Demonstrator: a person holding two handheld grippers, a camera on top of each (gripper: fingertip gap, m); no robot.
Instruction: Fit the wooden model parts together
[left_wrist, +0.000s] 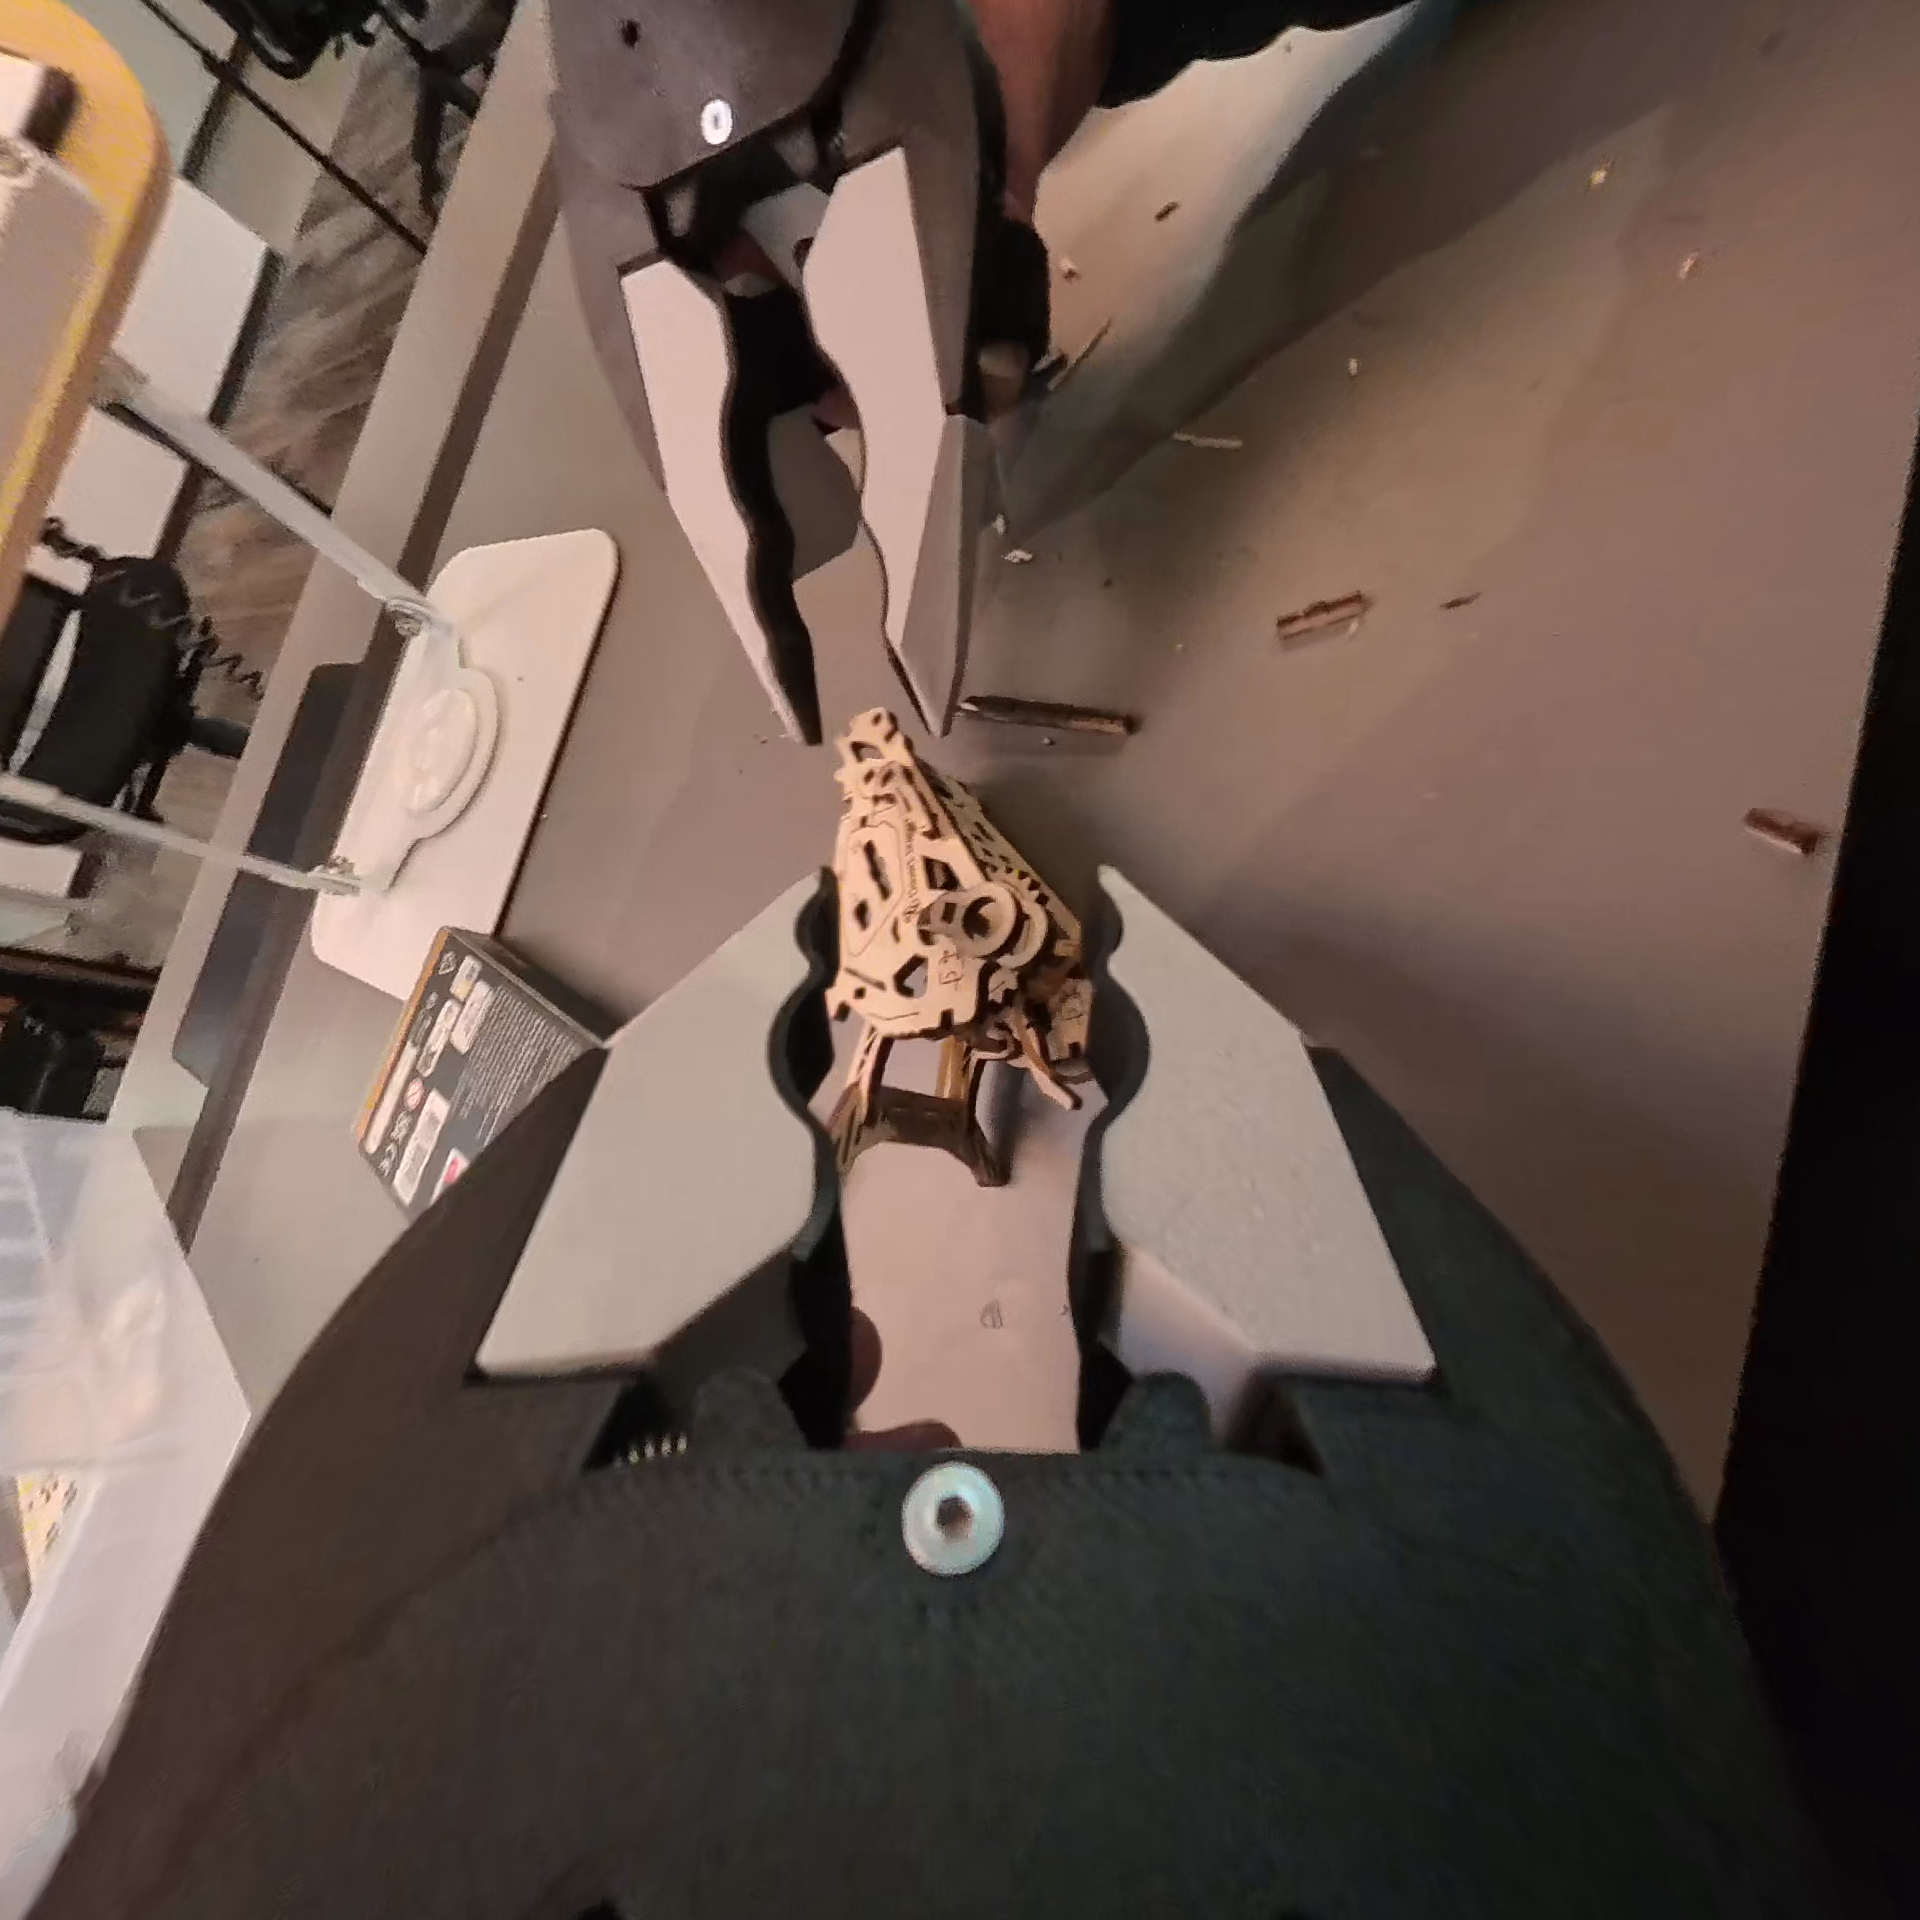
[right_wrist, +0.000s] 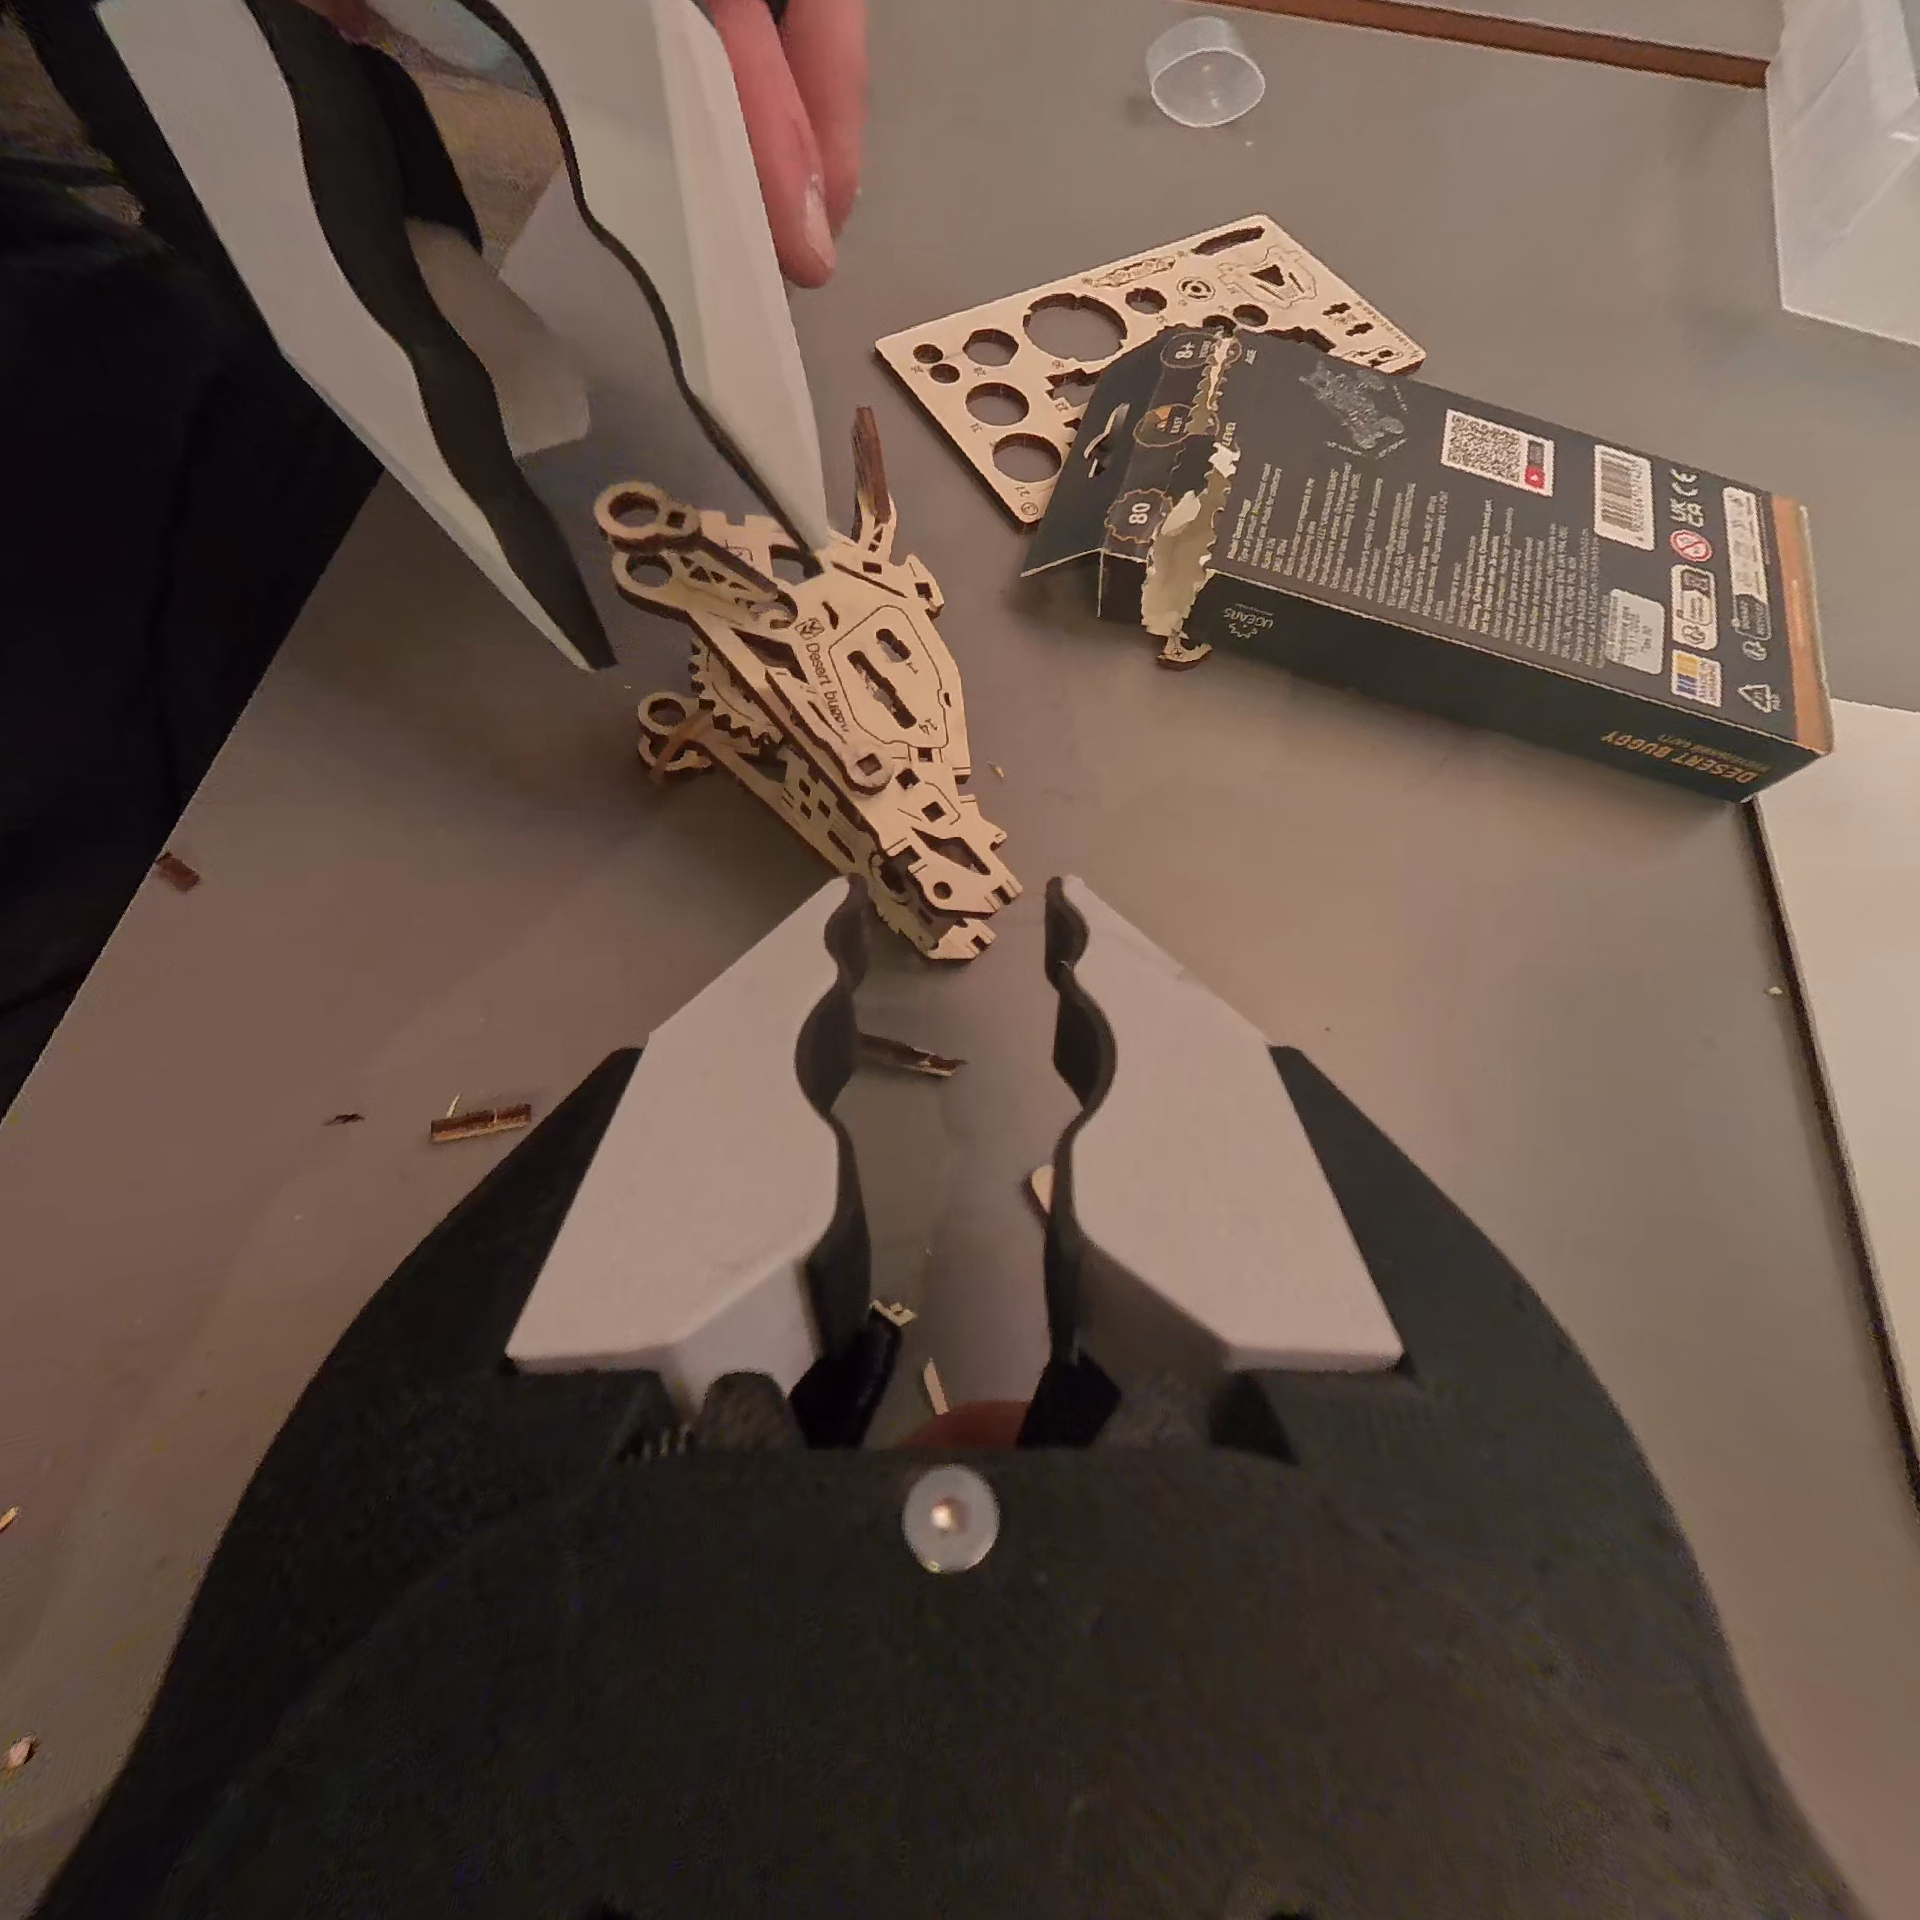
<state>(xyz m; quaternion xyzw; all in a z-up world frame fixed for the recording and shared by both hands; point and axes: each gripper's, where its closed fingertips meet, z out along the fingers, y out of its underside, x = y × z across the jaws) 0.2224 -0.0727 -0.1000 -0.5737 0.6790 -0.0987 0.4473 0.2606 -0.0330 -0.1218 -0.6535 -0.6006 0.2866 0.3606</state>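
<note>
The pale wooden model (left_wrist: 940, 925), a partly built buggy, is tilted above the grey table (right_wrist: 1351, 1039). My left gripper (left_wrist: 966, 888) is closed around its rear end, with the pads against both sides. In the right wrist view the model (right_wrist: 831, 727) points its nose toward me, and the left gripper (right_wrist: 701, 597) reaches in from the top left. My right gripper (right_wrist: 954, 894) is open, with the model's nose just between its tips and no clear contact. It also shows in the left wrist view (left_wrist: 876, 724), at the model's far end.
A dark torn-open cardboard box (right_wrist: 1455, 561) lies to the right, partly over a punched-out wooden sheet (right_wrist: 1039, 364). A clear plastic cup (right_wrist: 1205, 73) lies at the back. Wood scraps (right_wrist: 483, 1122) litter the table. A white board (left_wrist: 468, 748) lies near the table edge. The gap from one gripper's tips to the other's is roughly 7 centimeters. The clear plastic cup (right_wrist: 1205, 73) is about 35 centimeters from both grippers' fingertips.
</note>
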